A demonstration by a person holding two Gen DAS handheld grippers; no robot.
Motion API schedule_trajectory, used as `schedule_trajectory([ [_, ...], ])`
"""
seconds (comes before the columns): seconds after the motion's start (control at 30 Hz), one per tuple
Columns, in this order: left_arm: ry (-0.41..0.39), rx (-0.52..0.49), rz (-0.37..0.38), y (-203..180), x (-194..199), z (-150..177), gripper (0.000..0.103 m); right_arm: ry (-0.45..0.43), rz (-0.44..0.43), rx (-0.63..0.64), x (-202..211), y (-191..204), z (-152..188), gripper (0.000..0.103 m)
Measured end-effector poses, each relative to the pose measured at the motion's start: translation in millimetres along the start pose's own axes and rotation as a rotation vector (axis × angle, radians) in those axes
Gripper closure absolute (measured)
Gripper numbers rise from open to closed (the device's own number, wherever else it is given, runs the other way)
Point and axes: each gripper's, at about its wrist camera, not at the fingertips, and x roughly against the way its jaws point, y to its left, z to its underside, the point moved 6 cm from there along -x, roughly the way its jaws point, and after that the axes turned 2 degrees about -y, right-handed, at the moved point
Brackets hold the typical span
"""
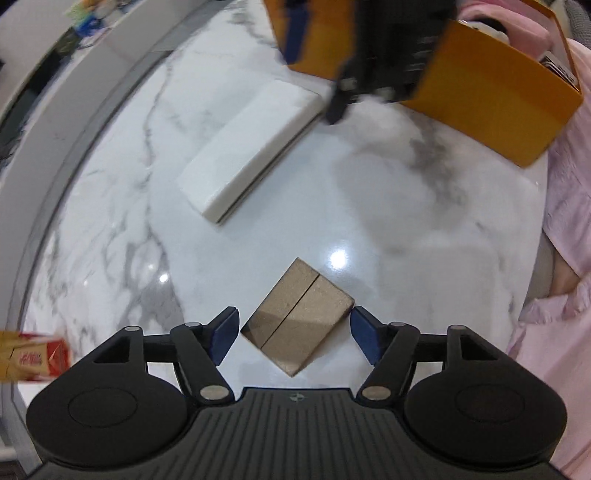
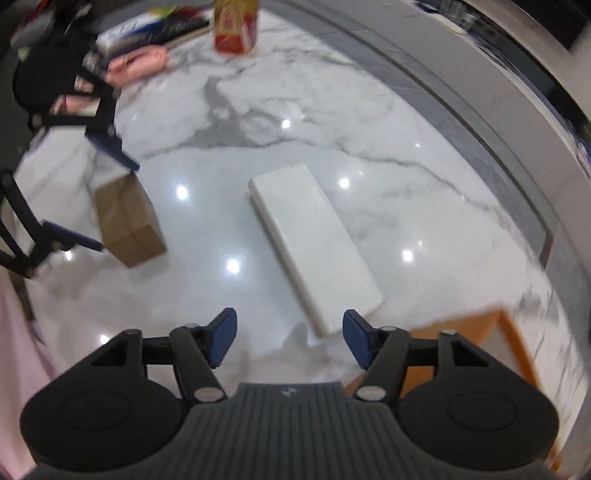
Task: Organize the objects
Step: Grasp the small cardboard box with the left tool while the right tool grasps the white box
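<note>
A small brown cardboard box [image 1: 297, 317] lies on the marble table between the fingers of my open left gripper [image 1: 293, 332], which straddles it without touching. It also shows in the right wrist view [image 2: 127, 219], with the left gripper [image 2: 98, 201] around it. A long white box [image 1: 251, 147] lies flat mid-table; in the right wrist view [image 2: 316, 242] its near end sits just ahead of my open, empty right gripper [image 2: 290, 339]. The right gripper [image 1: 369, 85] appears blurred in front of an orange box [image 1: 491, 107].
A red and yellow carton [image 2: 236, 26] stands at the table's far side, also at the left edge [image 1: 33, 356]. Pink items [image 2: 138, 64] and books [image 2: 159, 27] lie beyond. The orange box [image 2: 476, 332] is at my right. A person in pink [image 1: 561, 221] is close.
</note>
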Motion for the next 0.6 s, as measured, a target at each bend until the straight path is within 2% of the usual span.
schedule_trajectory([
  [0.23, -0.002, -0.019, 0.074, 2.6, -8.9, -3.6, 0.032, 0.074, -0.010, 0.178, -44.0, -9.5, -32.1, 0.037],
  [0.3, -0.010, 0.014, 0.083, 6.5, -9.3, -2.8, 0.035, 0.084, -0.004, 0.239, -54.5, -9.2, -38.8, 0.036],
  [0.37, -0.014, 0.064, 0.078, 11.4, -8.0, -1.6, 0.038, 0.116, 0.002, 0.280, -65.8, -10.7, -42.3, 0.031],
  [0.53, 0.005, 0.182, 0.098, 25.7, -6.7, 1.2, 0.040, 0.164, -0.033, 0.310, -87.6, -13.0, -53.5, 0.030],
  [0.6, 0.020, 0.184, 0.118, 26.2, -4.9, 2.4, 0.039, 0.184, -0.049, 0.309, -93.5, -13.8, -56.8, 0.030],
])
